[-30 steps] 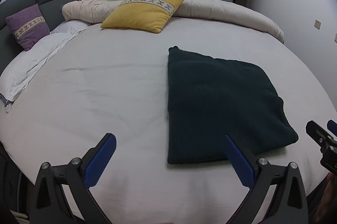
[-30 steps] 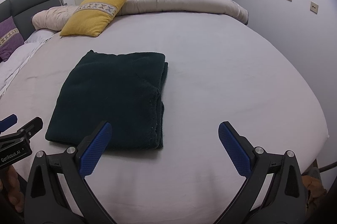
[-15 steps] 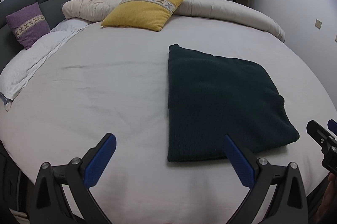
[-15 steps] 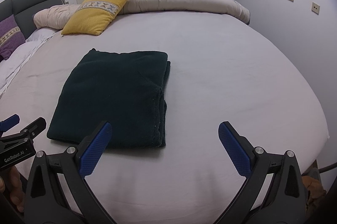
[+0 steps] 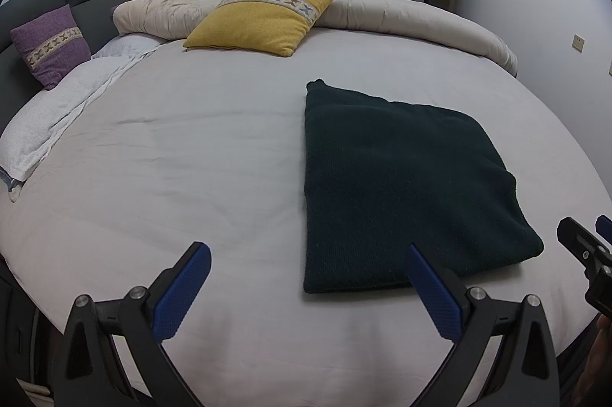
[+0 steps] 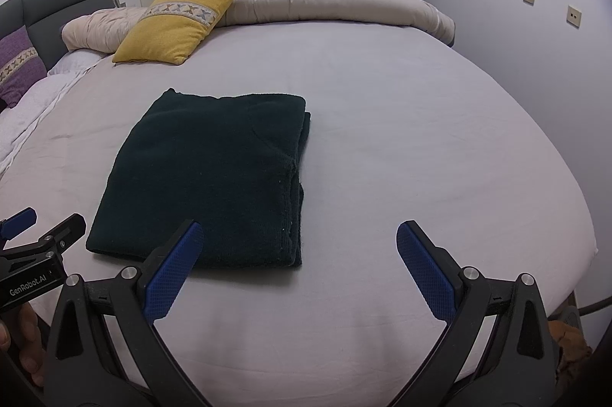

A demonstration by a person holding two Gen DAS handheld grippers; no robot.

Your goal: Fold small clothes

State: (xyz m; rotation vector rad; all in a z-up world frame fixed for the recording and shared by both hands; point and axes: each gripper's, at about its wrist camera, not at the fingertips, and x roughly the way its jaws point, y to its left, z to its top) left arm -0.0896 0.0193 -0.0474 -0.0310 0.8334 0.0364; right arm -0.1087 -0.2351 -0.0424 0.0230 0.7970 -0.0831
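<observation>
Sweater (image 6: 214, 173), dark green, folded flat into a rectangle, lies on the bed sheet (image 6: 401, 139) toward the near edge. Left gripper (image 5: 306, 277) spread wide, empty, above the near edge. Right gripper (image 6: 298, 258) likewise wide apart, holding nothing. Yellow pillow (image 5: 264, 15) near the far edge.

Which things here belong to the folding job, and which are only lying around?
Job: folded dark green garment; left gripper, open; right gripper, open.

Lying about: yellow cushion; purple cushion; rolled beige duvet; white towel.
</observation>
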